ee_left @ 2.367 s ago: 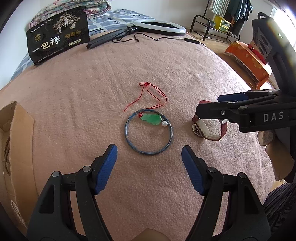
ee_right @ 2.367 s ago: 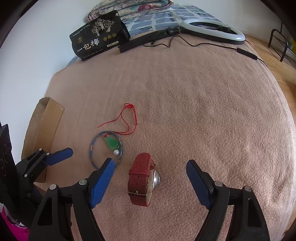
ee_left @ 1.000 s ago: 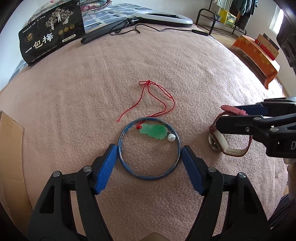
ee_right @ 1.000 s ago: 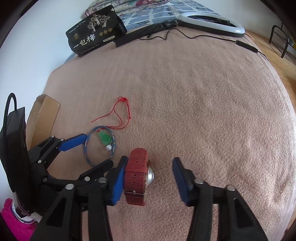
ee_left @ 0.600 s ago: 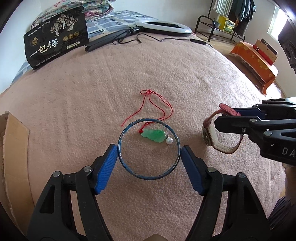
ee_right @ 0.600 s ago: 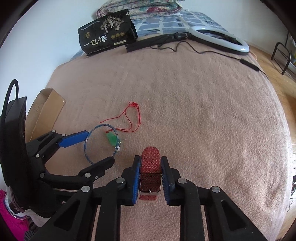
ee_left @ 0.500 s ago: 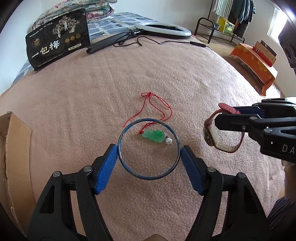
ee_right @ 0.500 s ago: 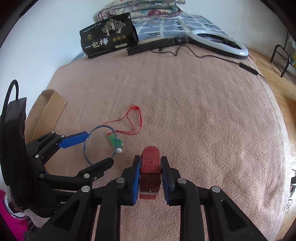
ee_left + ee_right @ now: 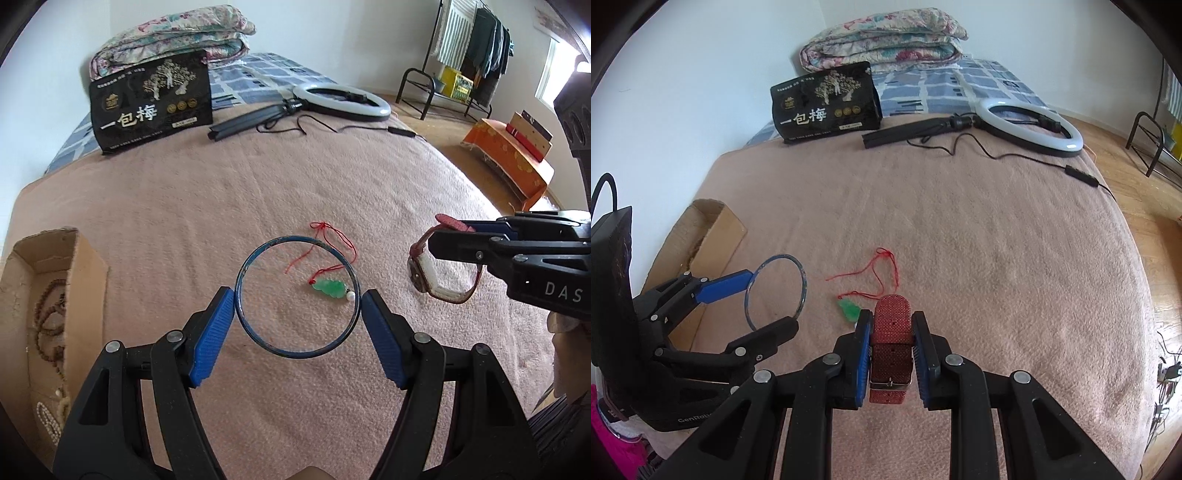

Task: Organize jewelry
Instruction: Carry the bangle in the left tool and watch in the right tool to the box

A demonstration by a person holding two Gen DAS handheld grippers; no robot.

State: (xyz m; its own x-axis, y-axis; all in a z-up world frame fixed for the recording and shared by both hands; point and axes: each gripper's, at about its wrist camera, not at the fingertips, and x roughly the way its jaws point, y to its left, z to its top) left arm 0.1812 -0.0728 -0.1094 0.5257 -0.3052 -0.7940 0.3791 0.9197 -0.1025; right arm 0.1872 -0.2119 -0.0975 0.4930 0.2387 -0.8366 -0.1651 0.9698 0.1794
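My left gripper [image 9: 297, 302] is shut on a thin blue bangle [image 9: 295, 356], its pads pressing the ring's two sides and holding it above the pink blanket. Seen through the ring, a green pendant [image 9: 328, 288] on a red cord lies on the blanket, with a small pearl at its end. My right gripper [image 9: 889, 343] is shut on the strap of a red watch [image 9: 891, 314], lifted off the blanket. In the left wrist view the watch [image 9: 448, 295] hangs at the right. The pendant [image 9: 849, 308] lies just left of the right gripper's tips.
An open cardboard box [image 9: 90, 266] with bead strings lies at the bed's left edge, also in the right wrist view [image 9: 713, 229]. At the far end are a black printed bag [image 9: 151, 103], a ring light [image 9: 343, 110] with cable, and a folded quilt [image 9: 882, 40]. The floor drops away on the right.
The right gripper closed on the watch strap. Both grippers then rose, lifting bangle and watch. The bangle no longer lies around the pendant, which stays on the blanket.
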